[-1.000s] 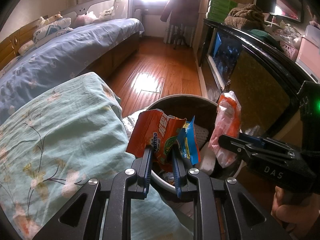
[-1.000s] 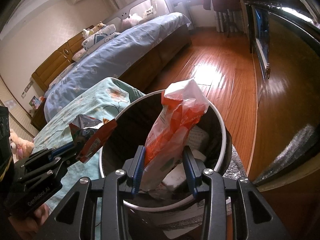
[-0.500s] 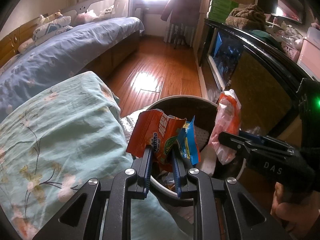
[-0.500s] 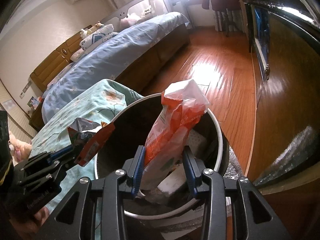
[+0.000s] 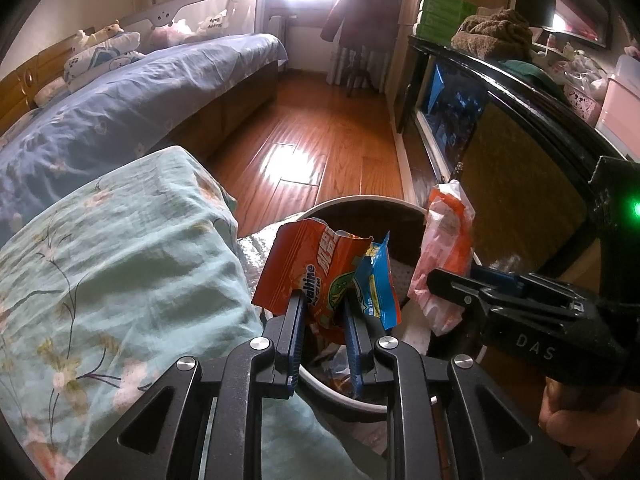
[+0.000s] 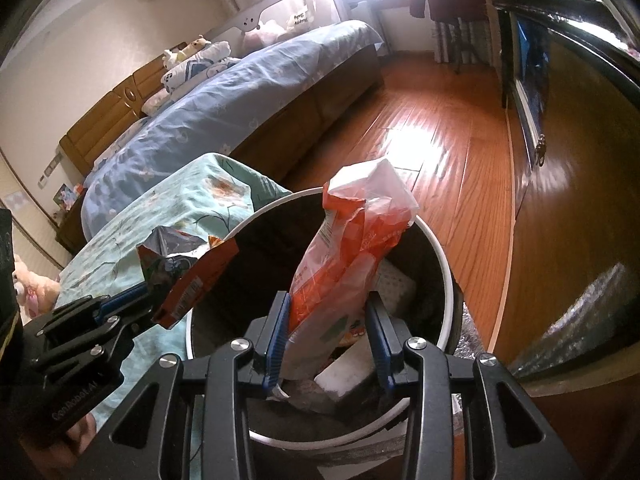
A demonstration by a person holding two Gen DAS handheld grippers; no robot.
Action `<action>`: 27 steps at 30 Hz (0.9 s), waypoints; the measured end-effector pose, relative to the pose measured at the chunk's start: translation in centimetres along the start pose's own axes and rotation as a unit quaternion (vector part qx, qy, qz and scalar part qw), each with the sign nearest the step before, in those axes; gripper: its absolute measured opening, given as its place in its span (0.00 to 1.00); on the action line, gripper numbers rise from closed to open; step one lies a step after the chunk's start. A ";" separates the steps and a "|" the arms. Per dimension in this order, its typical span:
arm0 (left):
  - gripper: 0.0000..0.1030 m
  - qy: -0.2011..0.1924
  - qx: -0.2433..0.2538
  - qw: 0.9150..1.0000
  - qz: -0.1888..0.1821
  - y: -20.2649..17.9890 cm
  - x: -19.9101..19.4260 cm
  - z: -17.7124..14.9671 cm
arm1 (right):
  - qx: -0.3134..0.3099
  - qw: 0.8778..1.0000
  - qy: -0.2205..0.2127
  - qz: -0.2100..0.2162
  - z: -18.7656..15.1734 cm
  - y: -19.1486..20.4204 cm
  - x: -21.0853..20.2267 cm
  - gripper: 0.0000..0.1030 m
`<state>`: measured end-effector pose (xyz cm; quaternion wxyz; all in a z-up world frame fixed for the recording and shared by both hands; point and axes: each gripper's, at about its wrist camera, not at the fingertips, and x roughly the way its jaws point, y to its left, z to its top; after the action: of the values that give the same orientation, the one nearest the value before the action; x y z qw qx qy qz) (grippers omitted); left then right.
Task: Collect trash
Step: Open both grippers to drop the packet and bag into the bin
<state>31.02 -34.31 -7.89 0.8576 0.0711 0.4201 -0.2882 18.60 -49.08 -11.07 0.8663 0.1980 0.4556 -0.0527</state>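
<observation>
My left gripper (image 5: 323,305) is shut on a red snack wrapper (image 5: 316,266) with a blue wrapper (image 5: 376,284) against it, held over the near rim of a round white-rimmed trash bin (image 5: 360,204). My right gripper (image 6: 327,312) holds an orange-and-white plastic bag (image 6: 352,248) upright over the bin (image 6: 444,264); its jaws stand wider than the bag, the left pad touching it. The bin holds white foam blocks (image 6: 394,286) and other scraps. The left gripper also shows in the right wrist view (image 6: 154,300), and the right gripper in the left wrist view (image 5: 448,280).
A teal floral blanket (image 5: 120,264) lies just left of the bin. A bed with a blue cover (image 5: 132,96) stands beyond it. A dark glossy cabinet (image 5: 520,152) runs along the right. Wooden floor (image 5: 320,136) stretches ahead.
Both grippers have shifted slightly over the bin with their wrappers. The right gripper's jaws have spread a little wider around the orange bag.
</observation>
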 end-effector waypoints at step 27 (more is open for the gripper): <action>0.17 0.007 -0.001 1.000 0.002 0.2 0.7 0.3 | -0.008 1.000 0.009 -0.003 0.3 0.0 0.6 0.39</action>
<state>31.68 -34.61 -8.25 0.8553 0.0731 0.4262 -0.2854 19.13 -49.16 -11.44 0.8636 0.1906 0.4640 -0.0497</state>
